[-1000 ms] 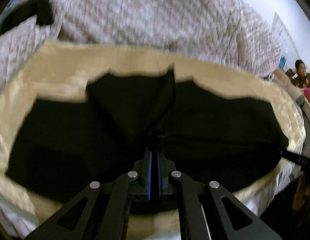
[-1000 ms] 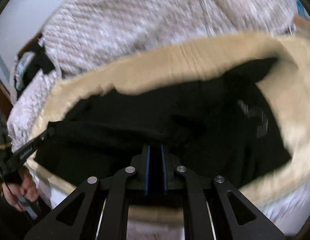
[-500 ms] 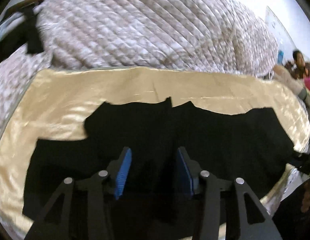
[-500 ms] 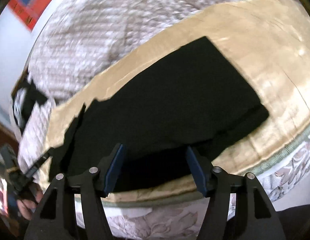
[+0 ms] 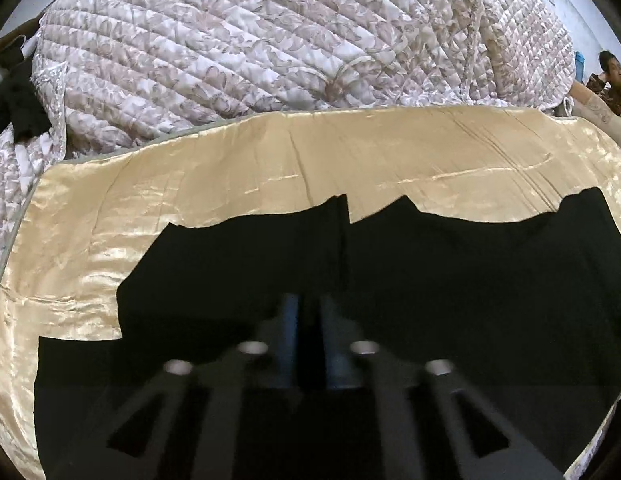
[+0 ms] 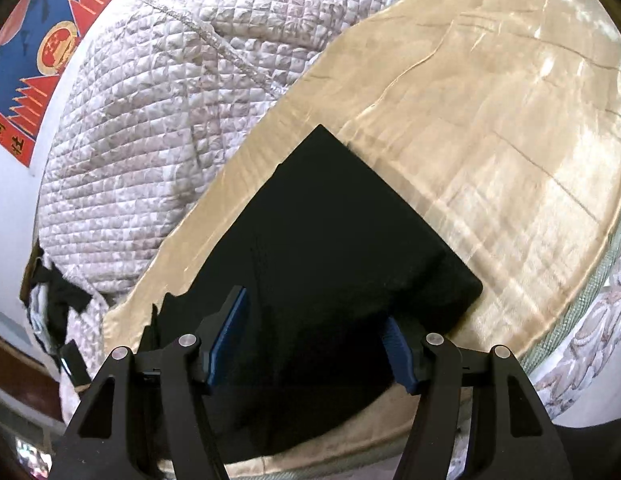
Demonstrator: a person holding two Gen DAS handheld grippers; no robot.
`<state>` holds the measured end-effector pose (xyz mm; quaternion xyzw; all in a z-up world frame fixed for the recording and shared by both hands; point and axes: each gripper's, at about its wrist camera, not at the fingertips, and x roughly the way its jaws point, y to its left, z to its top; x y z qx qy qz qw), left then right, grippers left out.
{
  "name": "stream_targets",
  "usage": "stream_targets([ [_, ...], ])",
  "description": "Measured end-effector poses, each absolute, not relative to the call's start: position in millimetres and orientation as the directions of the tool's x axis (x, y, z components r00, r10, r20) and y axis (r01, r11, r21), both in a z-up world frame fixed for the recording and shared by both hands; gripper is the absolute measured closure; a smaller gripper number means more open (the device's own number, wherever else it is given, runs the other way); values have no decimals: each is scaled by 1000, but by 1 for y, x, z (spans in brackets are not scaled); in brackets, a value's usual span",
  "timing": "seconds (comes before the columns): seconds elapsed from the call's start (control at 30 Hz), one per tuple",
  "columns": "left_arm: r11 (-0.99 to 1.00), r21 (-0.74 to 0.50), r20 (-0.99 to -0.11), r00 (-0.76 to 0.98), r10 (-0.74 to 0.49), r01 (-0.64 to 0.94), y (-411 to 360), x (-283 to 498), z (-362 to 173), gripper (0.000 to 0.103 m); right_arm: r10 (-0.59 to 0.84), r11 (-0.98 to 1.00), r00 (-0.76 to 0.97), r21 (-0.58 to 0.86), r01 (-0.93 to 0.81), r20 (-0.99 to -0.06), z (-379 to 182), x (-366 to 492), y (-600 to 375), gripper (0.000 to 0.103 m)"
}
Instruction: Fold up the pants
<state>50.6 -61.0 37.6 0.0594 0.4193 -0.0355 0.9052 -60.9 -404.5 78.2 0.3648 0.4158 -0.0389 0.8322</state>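
The quilted bedcover [image 5: 270, 52] w/ pale leaf pattern fills the back of both views, bunched up behind the work area. In front of it lies the shiny beige sheet [image 5: 390, 152], spread flat, w/ some creases.

On this sheet lie the black pants [image 5: 430, 280]. In the left wrist view they stretch wide across the lower half, the far edge uneven w/ a small notch near the middle. In the right wrist view the pants [image 6: 330, 220] show as a flat dark slab w/ a straight far edge and a squared corner at the right, near the front edge of the sheet.

The left gripper [image 5: 308, 344] is blurred; its blue pads stand close together, approx. fully closed, after closing in the last half second. It sits over the near middle part of the pants, but if cloth is pinched between the pads I cannot tell, all is black there.

The right gripper [image 6: 314, 340] has its jaws wide apart, narrowing a little in the last half second. The near part of the pants lies between and under the two blue pads, not pressed by them.

At far left of the right wrist view, a red-blue poster [image 6: 34, 52] hangs on the wall.
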Motion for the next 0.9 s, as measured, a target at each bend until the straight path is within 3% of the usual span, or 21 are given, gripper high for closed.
stream_targets([
  [0.07, 993, 63, -745, 667, -19, 98, -56, 45, 44, 96, 207, 747, 640, 542, 386, -740, 76, -58, -404, 66],
  [0.17, 998, 43, -695, 719, -4, 46, -40, 29, 60, 96, 207, 718, 631, 554, 421, -748, 66, -58, -416, 86],
  [0.4, 965, -140, -608, 788, 92, -221, 51, -47, 86, 97, 225, 700, 650, 584, 410, -726, 62, -63, -423, 88],
  [0.5, 930, -188, -627, 767, 135, -317, 82, -75, 73, 96, 225, 702, 651, 583, 408, -725, 60, -64, -423, 88],
  [0.67, 863, -315, -699, 712, 70, -395, 119, -90, 35, 95, 219, 716, 649, 572, 401, -729, 59, -64, -422, 88],
  [0.7, 854, -336, -699, 713, 57, -398, 123, -91, 32, 93, 222, 715, 648, 574, 400, -729, 59, -64, -421, 88],
  [0.77, 835, -368, -695, 717, 46, -410, 130, -91, 28, 76, 231, 709, 649, 583, 398, -725, 58, -64, -422, 88],
  [0.8, 824, -386, -692, 721, 39, -415, 133, -93, 26, 61, 233, 707, 650, 585, 397, -723, 58, -64, -421, 88],
  [0.9, 774, -472, -677, 736, -12, -422, 143, -94, 20, 54, 243, 694, 655, 600, 398, -715, 56, -65, -423, 88],
])
